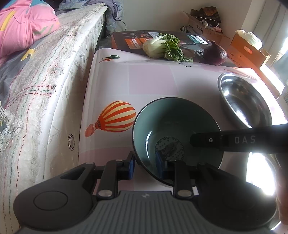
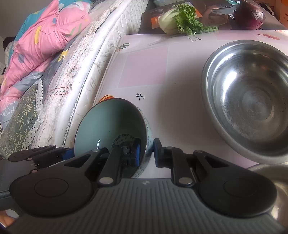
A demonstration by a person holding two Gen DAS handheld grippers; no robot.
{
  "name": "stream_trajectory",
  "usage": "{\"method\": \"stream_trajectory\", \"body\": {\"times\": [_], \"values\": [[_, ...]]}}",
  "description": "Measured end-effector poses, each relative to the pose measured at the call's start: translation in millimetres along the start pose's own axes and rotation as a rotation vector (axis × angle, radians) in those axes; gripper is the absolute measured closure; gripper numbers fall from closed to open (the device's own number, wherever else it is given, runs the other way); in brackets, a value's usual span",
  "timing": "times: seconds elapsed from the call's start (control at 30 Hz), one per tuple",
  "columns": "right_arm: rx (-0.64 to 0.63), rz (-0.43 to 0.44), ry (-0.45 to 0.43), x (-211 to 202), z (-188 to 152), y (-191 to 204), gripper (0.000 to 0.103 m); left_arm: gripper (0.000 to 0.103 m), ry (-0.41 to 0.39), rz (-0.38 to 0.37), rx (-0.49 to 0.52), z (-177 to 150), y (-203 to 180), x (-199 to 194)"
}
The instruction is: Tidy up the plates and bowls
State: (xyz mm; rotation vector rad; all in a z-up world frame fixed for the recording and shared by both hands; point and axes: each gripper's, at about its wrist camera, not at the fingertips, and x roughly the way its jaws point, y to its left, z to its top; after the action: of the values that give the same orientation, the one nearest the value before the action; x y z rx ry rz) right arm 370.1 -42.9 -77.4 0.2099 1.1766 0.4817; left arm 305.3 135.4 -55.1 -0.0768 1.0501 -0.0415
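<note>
Teal-glazed ceramic, the small bowl (image 2: 111, 124) is what I have in hand: dark rim, a dotted round motif at the bottom, a pale patterned outside. It is tilted on edge above the near left part of the desk (image 2: 171, 72), close to the mattress (image 2: 86, 59). My right gripper (image 2: 145, 152) has its jaws pinching the bowl's wall, one blue pad inside, one outside. My left gripper (image 1: 144, 164) straddles the opposite rim, one pad (image 1: 159, 162) inside the bowl and the other beside its outer wall; those jaws are nearly closed, but I cannot tell whether they actually press on the rim. I judge the bowl stiff, fairly light, and fragile, with a slick glaze that could slide in a thin pinch, so taking the rim with a pad on each face looks the sound hold, and it should be set down gently. To the right sits a large stainless steel basin (image 2: 252, 100), empty and dull-scuffed, well apart from the bowl. At the far edge lie a bok choy (image 2: 180, 19) and a red onion (image 2: 250, 15) on a printed carton (image 1: 129, 39). A pink quilt (image 2: 45, 45) is bunched on the bed.
</note>
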Motion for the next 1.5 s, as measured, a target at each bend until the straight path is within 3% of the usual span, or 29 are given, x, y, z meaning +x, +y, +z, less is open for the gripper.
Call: {"method": "stream_trajectory", "body": {"times": [0.97,1.27,1.5], "values": [[-0.005,0.021,-0.043,-30,7,-2,0.089,0.081,-0.041,0.019,0.001,7,-6,-27],[0.017,0.045,-0.097,-65,12,-16,0.089,0.081,-0.072,0.024,0.025,21,-33,-45],[0.072,0.048,-0.154,-97,18,-50,0.089,0.081,-0.077,-0.014,0.045,41,-71,-44]]}}
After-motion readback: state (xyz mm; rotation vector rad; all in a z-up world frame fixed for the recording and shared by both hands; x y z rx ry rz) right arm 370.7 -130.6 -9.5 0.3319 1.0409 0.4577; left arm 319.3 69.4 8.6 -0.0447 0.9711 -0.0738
